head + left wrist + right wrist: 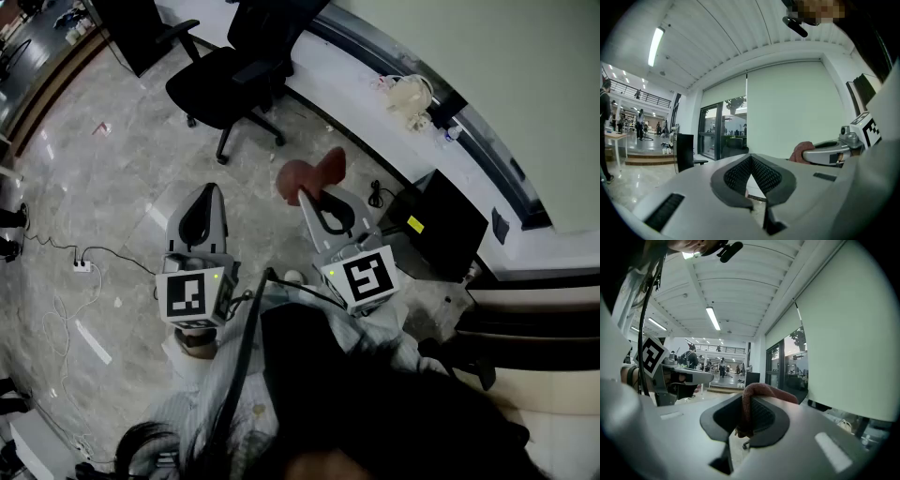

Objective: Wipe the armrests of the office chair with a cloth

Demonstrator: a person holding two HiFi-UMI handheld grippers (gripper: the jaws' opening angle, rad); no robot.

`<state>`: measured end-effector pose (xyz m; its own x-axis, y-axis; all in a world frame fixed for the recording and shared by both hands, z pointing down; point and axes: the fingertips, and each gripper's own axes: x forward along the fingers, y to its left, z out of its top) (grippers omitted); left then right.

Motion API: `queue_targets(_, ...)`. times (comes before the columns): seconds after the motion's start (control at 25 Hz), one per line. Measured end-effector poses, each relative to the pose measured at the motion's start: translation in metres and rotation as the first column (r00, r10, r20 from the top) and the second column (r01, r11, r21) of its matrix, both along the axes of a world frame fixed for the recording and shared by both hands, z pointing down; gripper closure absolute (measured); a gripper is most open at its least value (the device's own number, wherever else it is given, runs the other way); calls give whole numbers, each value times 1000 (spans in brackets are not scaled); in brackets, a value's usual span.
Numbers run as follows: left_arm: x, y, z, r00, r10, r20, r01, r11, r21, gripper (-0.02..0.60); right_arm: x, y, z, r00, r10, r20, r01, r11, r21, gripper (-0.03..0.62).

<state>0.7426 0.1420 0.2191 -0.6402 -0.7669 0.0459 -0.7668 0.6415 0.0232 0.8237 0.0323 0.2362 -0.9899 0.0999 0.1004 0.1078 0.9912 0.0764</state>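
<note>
A black office chair [230, 80] stands on the marble floor ahead of both grippers, its armrests [258, 70] out of their reach. My right gripper [305, 199] is shut on a reddish-brown cloth [314, 173], which bunches up past the jaw tips. In the right gripper view the cloth [751, 404] is pinched between the black pads of the right gripper [749, 414]. My left gripper [210, 192] is held beside it, shut and holding nothing; its pads [761, 173] meet at the tip of the left gripper [750, 158].
A black box [436, 225] stands on the floor at the right, by a white curved ledge [356, 66] that carries a pale bag [410, 94]. A power strip [82, 266] and its cable lie at the left. A second dark chair [155, 33] stands at the far left.
</note>
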Motion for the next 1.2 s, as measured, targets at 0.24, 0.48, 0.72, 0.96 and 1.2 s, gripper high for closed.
queue_targets(0.24, 1, 2, 5, 1000, -9, 0, 9, 1000, -30, 578, 1, 3, 3, 1000, -15, -7, 15, 1000, -16, 565)
queue_targets(0.48, -1, 2, 7, 1000, -21, -7, 21, 1000, -19, 578, -2, 1, 4, 1000, -14, 6, 14, 999, -35, 563)
queue_targets(0.72, -4, 3, 11, 999, -38, -8, 37, 999, -30, 578, -6, 0, 6, 1000, -30, 7, 31, 998, -49, 563)
queue_targets(0.96, -17, 14, 21, 995, -102, -20, 101, 994, -28, 578, -20, 1, 15, 998, -69, 9, 70, 994, -81, 563)
queue_targets(1.2, -75, 53, 35, 975, -221, -30, 220, 975, -36, 578, -86, 17, 31, 987, -157, -12, 155, 983, -93, 563)
